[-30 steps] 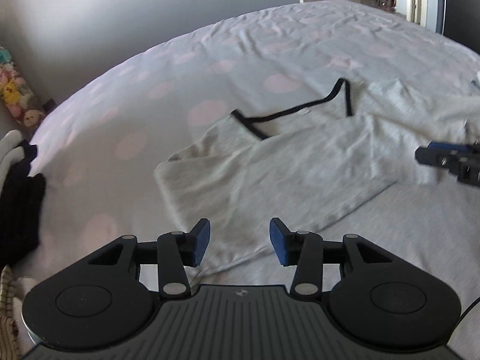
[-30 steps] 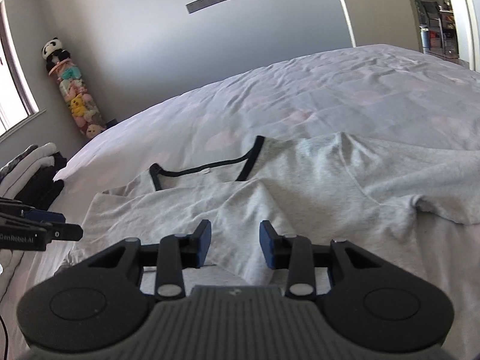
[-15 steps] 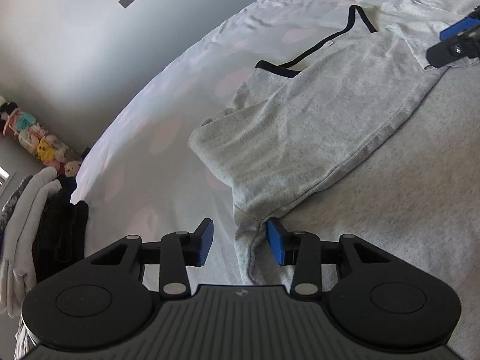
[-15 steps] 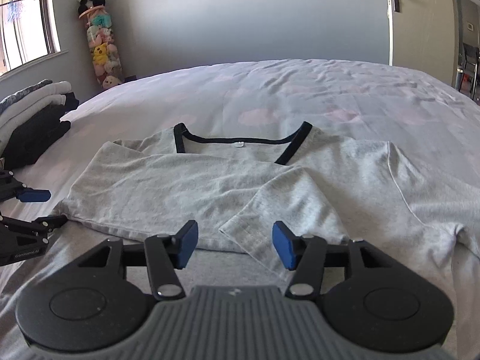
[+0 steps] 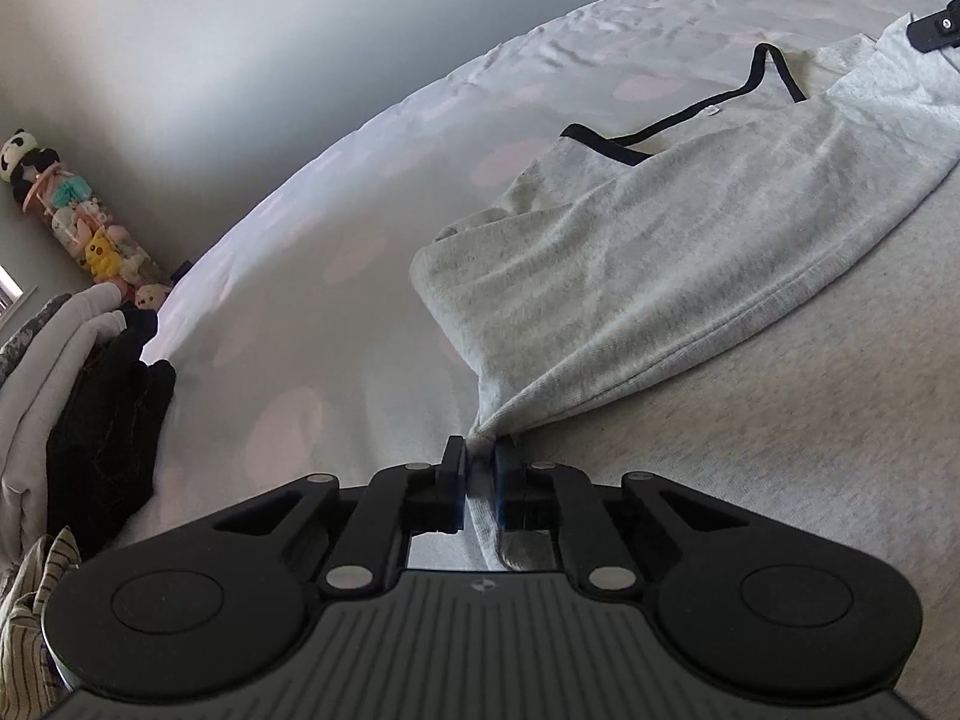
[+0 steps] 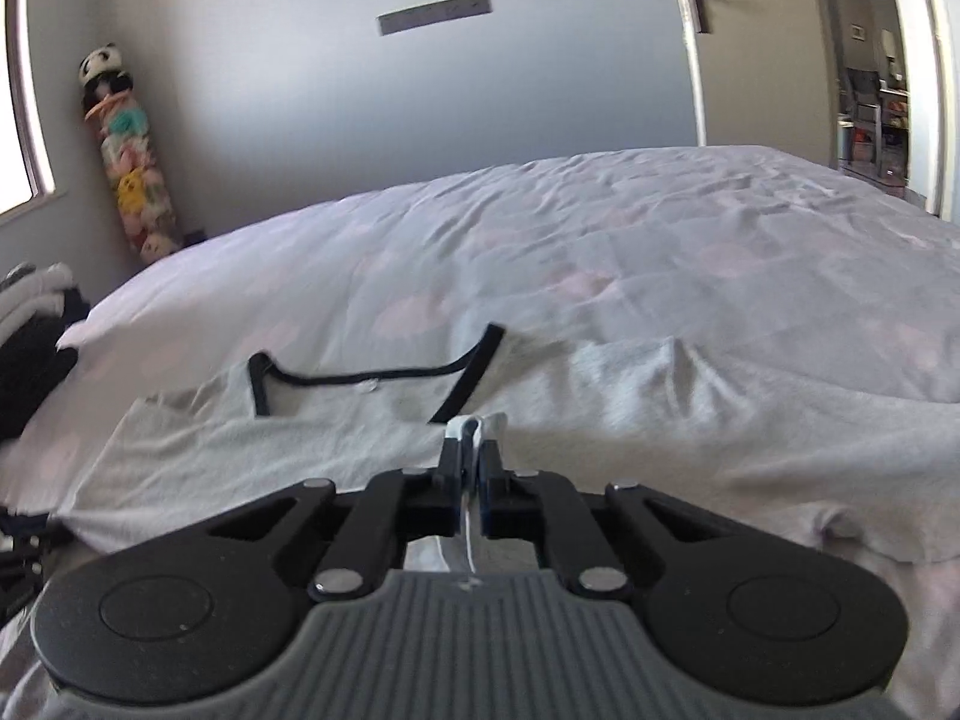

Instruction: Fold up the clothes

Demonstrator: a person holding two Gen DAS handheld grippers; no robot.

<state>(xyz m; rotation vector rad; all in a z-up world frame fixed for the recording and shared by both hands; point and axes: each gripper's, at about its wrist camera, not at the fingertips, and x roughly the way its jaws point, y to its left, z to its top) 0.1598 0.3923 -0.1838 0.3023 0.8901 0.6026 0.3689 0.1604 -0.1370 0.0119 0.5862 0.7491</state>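
Observation:
A grey T-shirt [image 5: 660, 276] with a black-trimmed neckline [image 5: 678, 120] lies partly folded on the bed. My left gripper [image 5: 479, 450] has its jaws closing on the shirt's near corner, and the cloth is pinched between the blue pads. In the right wrist view the same T-shirt [image 6: 600, 408] spreads across the bed, neckline [image 6: 372, 375] facing away. My right gripper [image 6: 471, 450] has its jaws closing tight on a bunched fold of the shirt just below the collar. The right gripper's tip [image 5: 936, 30] also shows at the top right of the left wrist view.
The bed sheet [image 5: 330, 300] is pale with faint pink spots. A stack of folded clothes [image 5: 72, 390] sits at the left edge of the bed, with a striped cloth [image 5: 30, 630] nearer. A column of plush toys [image 6: 132, 168] stands in the corner. A door [image 6: 780, 42] is at the right.
Both grippers went from open to closed on the T-shirt. The left one sank to the near corner. The right one moved forward to a fold below the collar.

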